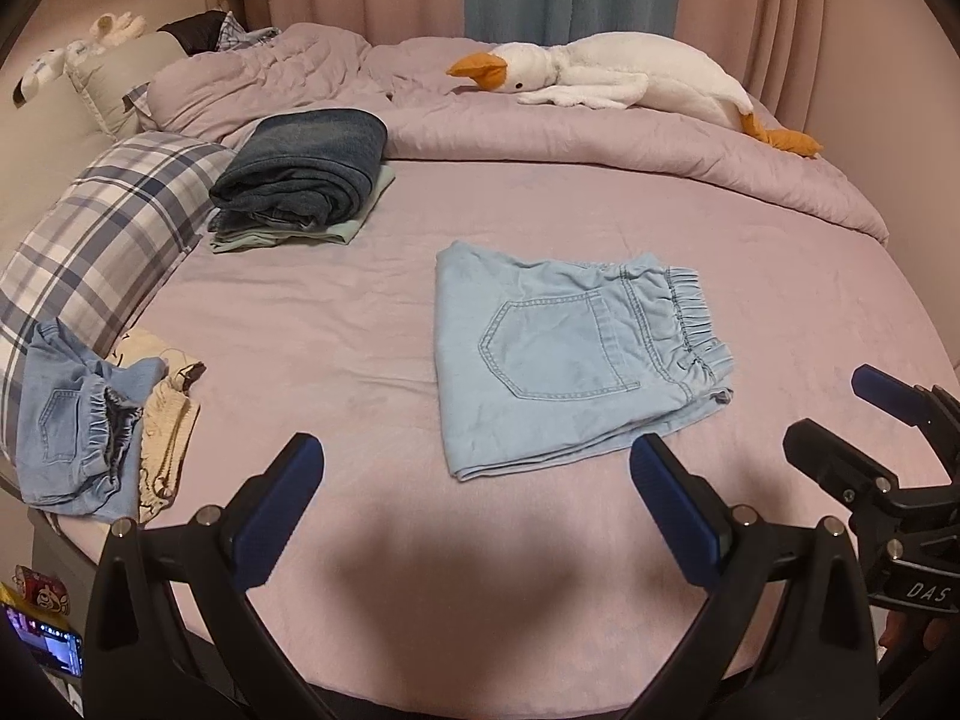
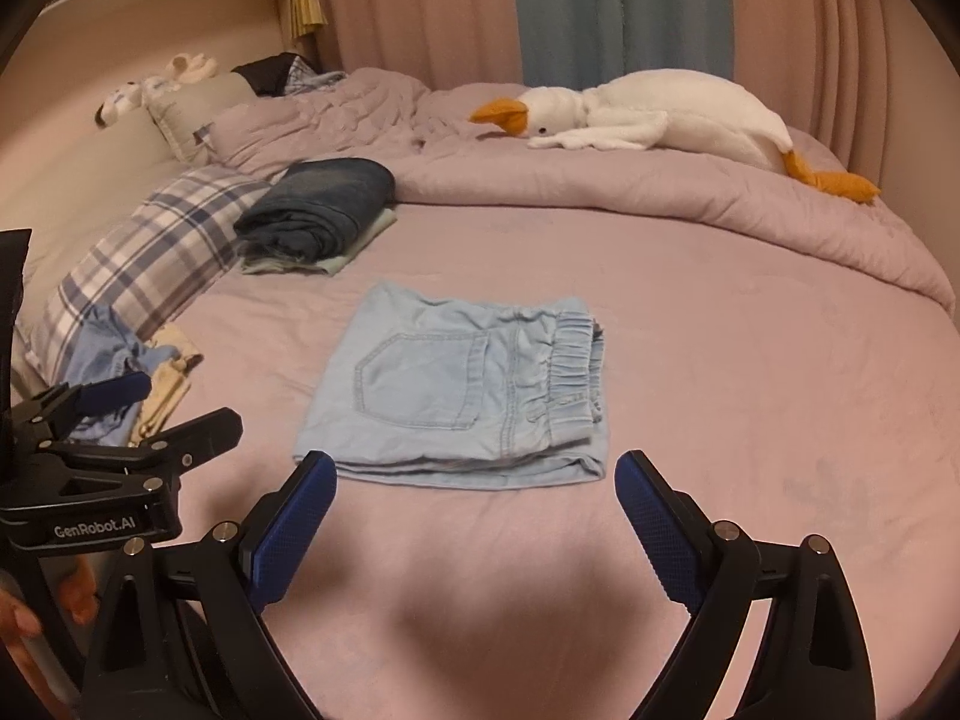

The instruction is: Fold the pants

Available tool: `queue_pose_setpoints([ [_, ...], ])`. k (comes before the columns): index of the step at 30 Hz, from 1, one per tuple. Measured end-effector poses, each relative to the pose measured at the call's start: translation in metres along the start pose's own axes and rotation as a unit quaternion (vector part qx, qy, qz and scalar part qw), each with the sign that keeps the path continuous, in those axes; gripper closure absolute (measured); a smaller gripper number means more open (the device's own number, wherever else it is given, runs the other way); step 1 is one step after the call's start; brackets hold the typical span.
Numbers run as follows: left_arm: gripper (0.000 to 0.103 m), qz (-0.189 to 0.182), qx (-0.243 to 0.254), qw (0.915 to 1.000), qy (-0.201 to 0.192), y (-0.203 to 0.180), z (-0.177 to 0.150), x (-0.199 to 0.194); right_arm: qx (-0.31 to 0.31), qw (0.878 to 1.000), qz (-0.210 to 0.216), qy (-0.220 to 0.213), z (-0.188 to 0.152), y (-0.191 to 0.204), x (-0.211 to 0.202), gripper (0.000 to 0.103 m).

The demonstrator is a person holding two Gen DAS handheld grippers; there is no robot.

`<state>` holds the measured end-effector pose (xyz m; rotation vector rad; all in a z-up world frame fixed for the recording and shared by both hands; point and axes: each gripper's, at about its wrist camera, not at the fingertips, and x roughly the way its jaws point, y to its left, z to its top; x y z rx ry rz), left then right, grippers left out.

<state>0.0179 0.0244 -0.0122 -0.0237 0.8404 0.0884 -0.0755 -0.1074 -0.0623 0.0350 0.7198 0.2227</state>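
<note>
Light blue denim pants (image 1: 564, 360) (image 2: 456, 396) lie folded into a flat rectangle on the pink bed sheet (image 1: 312, 336), back pocket up, elastic waistband to the right. My left gripper (image 1: 477, 468) hovers open above the sheet, just short of the pants' near edge and clear of the cloth. My right gripper (image 2: 477, 480) is open too, its blue pads on either side of the folded edge's line, nothing between them. The right gripper (image 1: 852, 420) also shows at the right edge of the left wrist view. The left gripper (image 2: 174, 402) also shows at the left edge of the right wrist view.
A stack of folded dark jeans (image 1: 306, 171) sits at the back left on pale green cloth. Crumpled blue denim (image 1: 78, 420) and a cream garment (image 1: 168, 426) lie at the left edge beside a plaid pillow (image 1: 102, 240). A plush goose (image 1: 630, 78) rests on the bunched duvet.
</note>
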Motion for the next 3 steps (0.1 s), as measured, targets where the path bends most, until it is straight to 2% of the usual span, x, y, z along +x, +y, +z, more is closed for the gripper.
queue_pose_setpoints([
  [3,0.001,0.007,0.002,1.0,0.0,-0.0011,-0.0019,-0.0032,0.001,1.0,0.002,-0.003,-0.0013,0.0015,-0.0021,0.009],
])
